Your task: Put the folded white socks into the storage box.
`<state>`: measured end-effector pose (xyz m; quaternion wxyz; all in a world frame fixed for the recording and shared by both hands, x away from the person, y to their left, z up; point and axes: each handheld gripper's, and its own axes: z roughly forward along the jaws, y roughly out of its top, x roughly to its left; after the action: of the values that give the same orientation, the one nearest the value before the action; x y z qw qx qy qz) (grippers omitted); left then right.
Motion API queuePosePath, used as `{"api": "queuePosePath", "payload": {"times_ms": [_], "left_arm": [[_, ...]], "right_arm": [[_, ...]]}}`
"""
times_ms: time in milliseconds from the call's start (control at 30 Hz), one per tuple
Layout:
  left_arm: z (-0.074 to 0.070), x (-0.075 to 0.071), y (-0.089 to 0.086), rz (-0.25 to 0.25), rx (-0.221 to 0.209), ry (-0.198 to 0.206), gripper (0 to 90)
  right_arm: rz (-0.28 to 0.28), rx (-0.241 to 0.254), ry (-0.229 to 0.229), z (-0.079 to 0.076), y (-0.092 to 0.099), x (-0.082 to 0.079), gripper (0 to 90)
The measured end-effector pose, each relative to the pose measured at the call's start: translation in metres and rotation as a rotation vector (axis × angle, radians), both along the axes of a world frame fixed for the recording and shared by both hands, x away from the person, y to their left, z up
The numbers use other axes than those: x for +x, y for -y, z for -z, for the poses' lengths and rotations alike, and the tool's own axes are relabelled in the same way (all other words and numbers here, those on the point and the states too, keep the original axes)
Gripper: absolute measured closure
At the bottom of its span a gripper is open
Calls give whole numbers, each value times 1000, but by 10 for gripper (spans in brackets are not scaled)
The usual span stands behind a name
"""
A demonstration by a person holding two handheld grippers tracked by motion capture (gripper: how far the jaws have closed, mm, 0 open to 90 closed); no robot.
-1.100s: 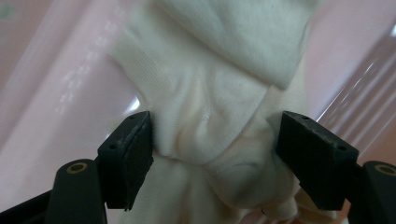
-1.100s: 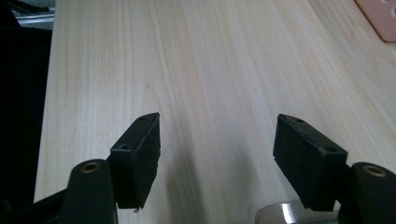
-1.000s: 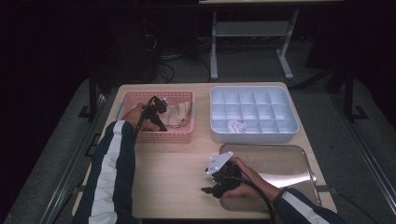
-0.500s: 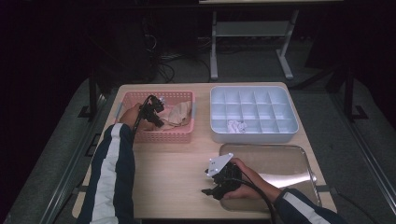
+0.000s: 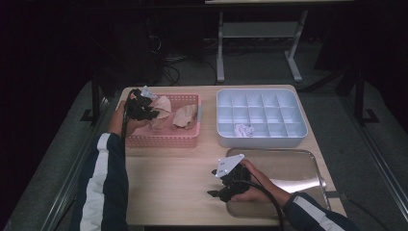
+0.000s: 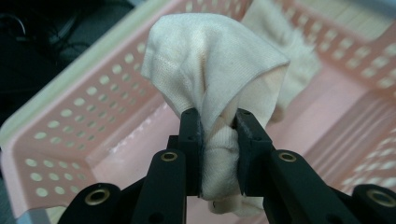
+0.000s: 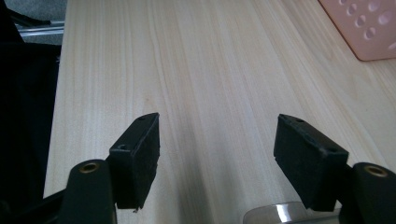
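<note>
Left hand-held gripper (image 6: 218,135) sits over the near-left corner of the pink perforated plastic basket (image 5: 190,140). Its jaws have just been closing and now pinch a bunched fold of a cream knitted cloth (image 6: 215,79); the fabric balloons above the black pads (image 6: 192,140) and a tail hangs below them. We judge the grip is taken mid-bundle so the cloth comes up as one lump and clears the basket wall. In the high view the same cloth (image 5: 161,107) shows just beside the gripper (image 5: 139,108), above the basket floor. A second, tan crumpled cloth (image 5: 185,115) lies in the basket's right half, apart from the first.

Right hand-held gripper (image 5: 226,185) rests low on the pale wooden table (image 5: 168,192), at the left edge of the shiny rectangular metal tray (image 5: 298,166). Its jaws stand wide apart with nothing between them; its own view shows bare wood grain between the pads (image 7: 137,154). We read it as parked, waiting out of the way.

The pale blue compartmented plastic organiser box (image 5: 262,139) stands behind the tray; one small whitish crumpled piece (image 5: 244,130) lies in a front compartment. We take the lifted cloth as bound for a compartment there, though we cannot tell which.
</note>
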<state>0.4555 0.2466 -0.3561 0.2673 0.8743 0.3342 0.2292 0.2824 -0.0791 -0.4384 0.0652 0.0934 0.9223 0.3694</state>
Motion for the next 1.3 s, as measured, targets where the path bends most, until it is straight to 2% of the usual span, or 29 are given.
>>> {"api": "queuePosePath", "payload": {"times_ms": [33,100,133,267,367,467,600,633,700,767,933,1067,1300], "left_arm": [[-4,-3,-2,-3,-10,16,741],[-11,-12,-3,-4,-66,42,743],[-15,-16,-3,2,-68,59,743],[-25,-36,-5,12,-119,100,744],[-34,-56,-6,39,-178,128,744],[-40,-74,-5,74,-199,146,745],[-46,-99,-2,129,-238,159,745],[-46,-107,-1,141,-259,152,745],[-46,-116,1,162,-255,159,745],[-45,-127,3,182,-279,154,745],[-28,-152,16,235,-263,135,745],[-3,-169,29,283,-252,75,743],[45,-181,44,321,-227,-38,732]], "right_arm": [[-3,4,4,0,0,0,310],[-4,8,3,-1,0,0,310],[0,6,-1,-1,0,0,311],[0,20,4,-4,1,2,311],[6,28,6,-6,2,3,311],[28,40,-16,-8,1,2,311],[9,36,10,-8,1,4,311],[7,37,12,-9,1,4,311],[23,40,-7,-10,0,3,310],[23,45,-9,-10,-1,3,311],[27,51,-6,-11,-1,4,311],[32,51,-4,-11,-1,4,312],[28,45,13,-11,-2,5,314]]}}
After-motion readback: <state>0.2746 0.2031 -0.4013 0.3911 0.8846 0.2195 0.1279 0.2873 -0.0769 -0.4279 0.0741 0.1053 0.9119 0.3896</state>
